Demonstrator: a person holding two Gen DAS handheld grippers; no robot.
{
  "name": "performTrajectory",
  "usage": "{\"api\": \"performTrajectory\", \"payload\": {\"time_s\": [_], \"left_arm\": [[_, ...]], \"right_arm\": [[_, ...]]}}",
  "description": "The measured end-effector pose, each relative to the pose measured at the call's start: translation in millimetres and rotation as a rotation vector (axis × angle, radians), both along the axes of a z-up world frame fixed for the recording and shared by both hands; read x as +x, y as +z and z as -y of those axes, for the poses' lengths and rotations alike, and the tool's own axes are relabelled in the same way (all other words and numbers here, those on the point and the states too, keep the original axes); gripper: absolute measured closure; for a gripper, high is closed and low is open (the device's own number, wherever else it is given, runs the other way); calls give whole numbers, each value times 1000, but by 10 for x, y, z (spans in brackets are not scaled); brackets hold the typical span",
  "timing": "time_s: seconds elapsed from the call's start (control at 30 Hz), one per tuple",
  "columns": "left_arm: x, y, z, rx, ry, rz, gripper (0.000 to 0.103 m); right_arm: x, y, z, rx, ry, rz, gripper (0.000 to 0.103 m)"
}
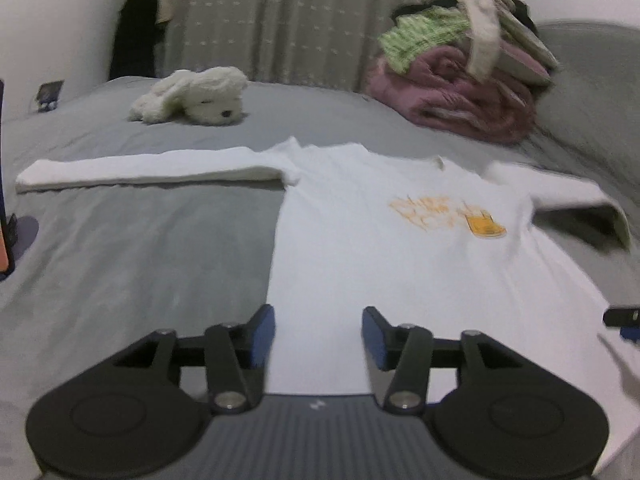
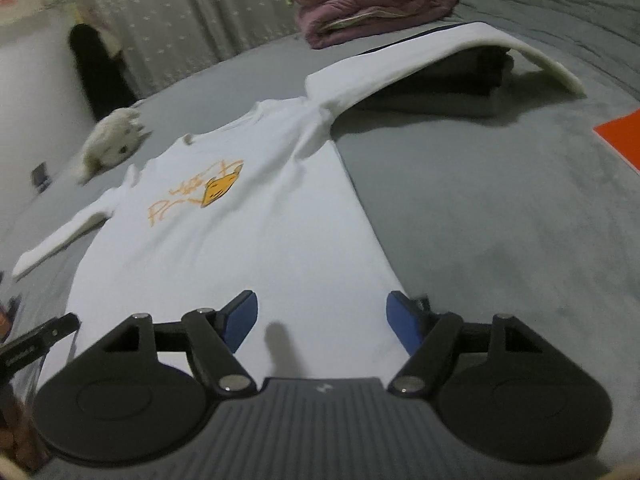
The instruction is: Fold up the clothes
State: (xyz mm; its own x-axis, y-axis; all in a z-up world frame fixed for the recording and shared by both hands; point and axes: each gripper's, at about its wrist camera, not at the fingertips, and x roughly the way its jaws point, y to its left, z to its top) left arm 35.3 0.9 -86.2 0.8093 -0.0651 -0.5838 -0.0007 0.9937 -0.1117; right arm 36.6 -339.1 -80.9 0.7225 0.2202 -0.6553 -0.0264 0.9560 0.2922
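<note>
A white long-sleeved shirt lies face up and spread flat on the grey bed, both sleeves out to the sides. On its chest is an orange print of scrawled lettering too blurred to read, beside a small orange figure. The shirt's right sleeve drapes over a dark folded stack.

At the shirt's hem, the left gripper stands wide open, holding nothing. The right gripper is equally spread, empty, near the hem's right corner.

Beyond the shirt's collar lie a white plush toy and a heap of pink bedding. An orange sheet lies right of the shirt.
</note>
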Motion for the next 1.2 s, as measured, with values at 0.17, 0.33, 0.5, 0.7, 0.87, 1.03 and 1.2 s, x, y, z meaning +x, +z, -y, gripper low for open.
{"api": "performTrajectory", "payload": {"time_s": [0.17,0.33,0.5,0.7,0.87,1.03,1.2], "left_arm": [[-70,103,-59,-19,-46,-26,48],[108,248,-69,-82,-53,-39,36],[336,252,-8,-128,-44,-32,30],[482,126,2,-105,-36,-15,30],[583,35,7,-91,-36,-2,30],[655,33,-29,-146,-26,-24,30],[698,63,-80,-217,7,-36,30]], "right_arm": [[-113,50,-20,-5,31,23,25],[-45,115,82,29,-26,32,21],[133,145,154,55,-112,51,21],[430,-9,157,-154,-222,-4,30],[458,-33,-83,-268,-140,1,96],[391,-74,-190,-326,-122,-1,100],[364,-69,-95,-245,-160,38,64]]}}
